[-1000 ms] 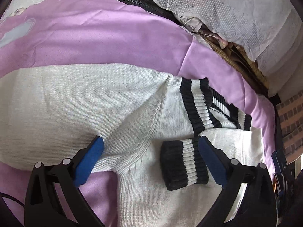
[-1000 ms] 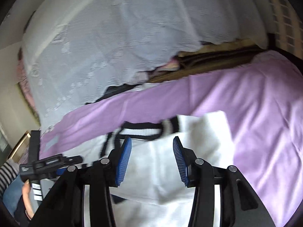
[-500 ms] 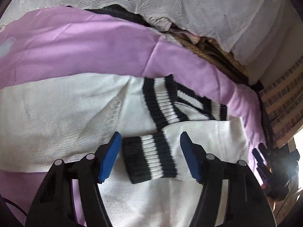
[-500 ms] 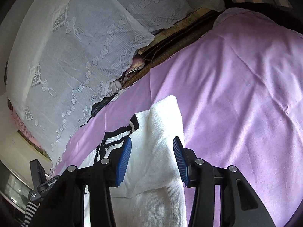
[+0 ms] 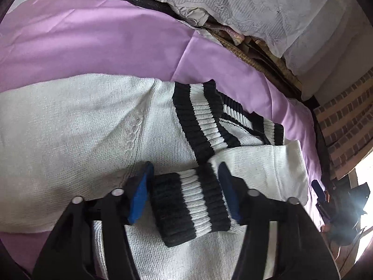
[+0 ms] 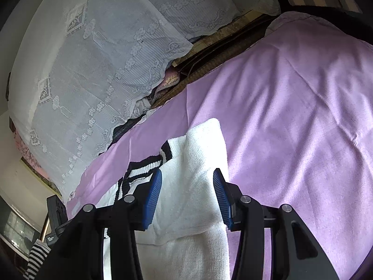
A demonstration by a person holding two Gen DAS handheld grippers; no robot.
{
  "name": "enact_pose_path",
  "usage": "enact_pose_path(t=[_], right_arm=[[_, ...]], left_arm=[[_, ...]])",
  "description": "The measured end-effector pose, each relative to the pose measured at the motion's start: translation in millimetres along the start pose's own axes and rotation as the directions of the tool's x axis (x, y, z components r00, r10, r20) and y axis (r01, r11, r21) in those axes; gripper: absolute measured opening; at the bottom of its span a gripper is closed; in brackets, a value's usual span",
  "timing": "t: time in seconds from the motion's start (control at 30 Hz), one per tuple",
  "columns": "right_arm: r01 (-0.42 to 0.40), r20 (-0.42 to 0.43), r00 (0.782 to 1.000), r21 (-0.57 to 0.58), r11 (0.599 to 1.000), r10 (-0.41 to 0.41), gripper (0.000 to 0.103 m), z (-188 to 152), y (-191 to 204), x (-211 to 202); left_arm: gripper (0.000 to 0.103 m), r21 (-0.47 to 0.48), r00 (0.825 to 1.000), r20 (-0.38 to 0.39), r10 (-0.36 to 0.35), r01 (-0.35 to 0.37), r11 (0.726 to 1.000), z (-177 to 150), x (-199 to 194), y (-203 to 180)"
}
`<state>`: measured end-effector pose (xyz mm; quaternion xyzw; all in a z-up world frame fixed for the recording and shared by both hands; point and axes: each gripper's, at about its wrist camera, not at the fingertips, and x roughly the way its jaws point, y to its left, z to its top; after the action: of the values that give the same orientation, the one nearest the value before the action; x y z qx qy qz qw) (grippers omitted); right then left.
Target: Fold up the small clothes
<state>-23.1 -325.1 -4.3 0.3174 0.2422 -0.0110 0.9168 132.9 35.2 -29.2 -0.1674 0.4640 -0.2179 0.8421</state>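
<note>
The left gripper [image 5: 185, 190] is closing, its blue pads flanking the black-and-white ribbed cuff [image 5: 190, 206] of the white knitted sweater [image 5: 70, 140] on the lilac sheet [image 5: 93, 39]; contact is hard to judge. The right gripper [image 6: 187, 197] stands partly open astride the folded white sleeve [image 6: 198, 175], grip unclear.

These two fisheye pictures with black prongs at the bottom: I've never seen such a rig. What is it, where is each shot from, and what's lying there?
No robot here: a person holds a two-finger gripper in each hand, each with a camera looking along its blue-padded jaws. One picture is from the left gripper, the other from the right gripper. A white knit sweater with black-and-white striped trim lies on a purple sheet, with lace cloth behind. The left jaws are closing around the striped cuff of a folded-in sleeve. The right jaws straddle a folded white part of the sweater, seemingly not pinching it.
</note>
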Motion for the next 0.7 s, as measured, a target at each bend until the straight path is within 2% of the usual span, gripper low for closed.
enact_pose_path(t=[0.03, 0.1, 0.17, 0.23, 0.33, 0.37, 0.43, 0.5, 0.57, 0.6, 0.63, 0.7], right_arm=[[0.003, 0.005, 1.0, -0.001, 1.0, -0.003, 0.047, 1, 0, 1], [0.005, 0.008, 1.0, -0.015, 1.0, -0.005, 0.047, 3, 3, 3], [0.015, 0.016, 1.0, -0.039, 0.999, -0.014, 0.043, 8, 10, 7], [0.019, 0.026, 1.0, -0.059, 0.998, -0.017, 0.039, 15, 17, 11], [0.017, 0.031, 0.999, -0.079, 0.997, -0.014, 0.031, 27, 27, 22], [0.02, 0.029, 0.999, -0.088, 0.996, -0.018, 0.031, 29, 28, 26], [0.042, -0.003, 0.999, -0.116, 0.992, -0.043, 0.03, 30, 30, 41], [0.079, -0.05, 0.995, -0.15, 0.985, -0.088, 0.025, 27, 27, 62], [0.1, -0.11, 0.987, -0.151, 0.983, -0.117, 0.023, 24, 19, 79], [0.073, -0.137, 0.986, -0.129, 0.989, -0.091, 0.023, 24, 16, 82], [0.048, -0.127, 0.99, -0.104, 0.993, -0.061, 0.02, 26, 14, 78], [0.02, -0.072, 0.997, -0.11, 0.994, -0.028, 0.02, 33, 20, 63]], left_arm=[[0.011, 0.004, 1.0, -0.009, -0.011, 0.011, 1.0, 0, 0, 1], [0.008, -0.02, 0.999, 0.007, -0.036, 0.036, 0.999, 4, -2, 3], [0.007, -0.029, 0.997, 0.076, -0.015, 0.017, 0.999, 10, -17, 4], [0.007, -0.029, 0.988, 0.15, -0.041, 0.046, 0.999, 18, -40, 5], [0.007, -0.006, 0.978, 0.21, -0.017, 0.019, 1.0, 25, -55, 4], [0.007, -0.009, 0.979, 0.204, -0.011, 0.013, 1.0, 26, -53, 5], [0.007, -0.022, 0.99, 0.143, 0.002, 0.001, 1.0, 26, -36, 10], [0.008, -0.038, 0.988, 0.111, 0.111, -0.107, 0.994, 22, -24, 17], [0.008, -0.094, 0.987, 0.107, 0.121, -0.111, 0.989, 18, -24, 33], [0.008, -0.129, 0.988, 0.114, 0.106, -0.091, 0.987, 18, -28, 41], [0.008, -0.152, 0.986, 0.129, 0.106, -0.086, 0.985, 18, -32, 45], [0.008, -0.153, 0.972, 0.163, 0.169, -0.144, 0.978, 17, -39, 46]])
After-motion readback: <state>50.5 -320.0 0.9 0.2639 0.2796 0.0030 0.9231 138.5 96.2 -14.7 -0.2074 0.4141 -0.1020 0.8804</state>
